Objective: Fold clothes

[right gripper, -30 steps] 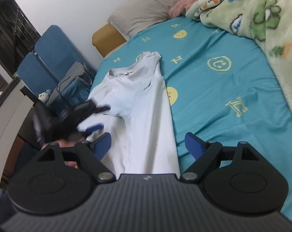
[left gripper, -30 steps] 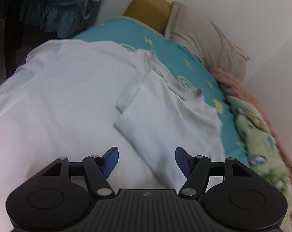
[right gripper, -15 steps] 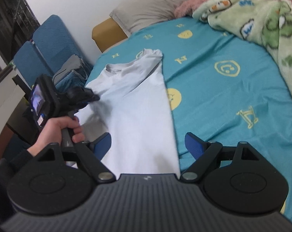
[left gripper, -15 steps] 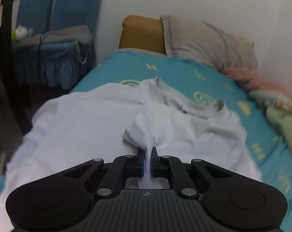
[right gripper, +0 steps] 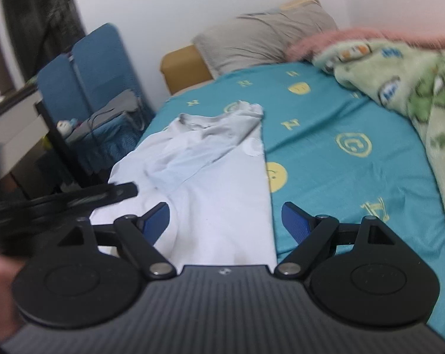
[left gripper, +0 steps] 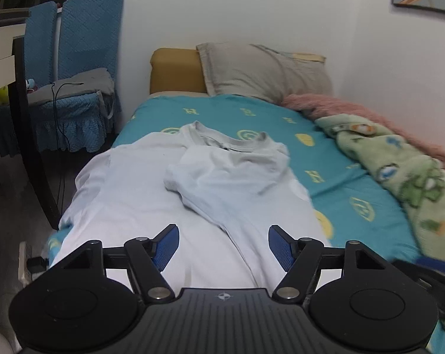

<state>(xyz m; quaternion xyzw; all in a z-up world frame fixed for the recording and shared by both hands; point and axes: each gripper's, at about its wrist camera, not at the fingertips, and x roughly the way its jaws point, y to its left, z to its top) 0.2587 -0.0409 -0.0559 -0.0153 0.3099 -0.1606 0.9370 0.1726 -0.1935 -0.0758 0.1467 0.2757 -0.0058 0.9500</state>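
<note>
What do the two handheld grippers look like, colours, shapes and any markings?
Both match. The left gripper and right gripper have matte black bodies with a ribbed centre plate bearing a small round crosshair emblem, two round black discs at the sides, black linkage arms with silver pivot pins, and fingers faced with textured blue pads. No cables are visible.

T-shirt [left gripper: 193,206] lies lengthwise on the bed [left gripper: 355,183], w/ collar toward the headboard [left gripper: 175,70] and one sleeve [left gripper: 198,168] folded in over the chest. Pillow [left gripper: 260,70] sits at the head, just right of the headboard. Blanket [left gripper: 399,171] is bunched along the wall side, right of the shirt & apart from it. Chairs [left gripper: 83,59] stand off the bed's left, near the head. Left tongs [left gripper: 223,246] hover over the shirt's lower part; right tongs [right gripper: 225,221] over its right edge.
</note>
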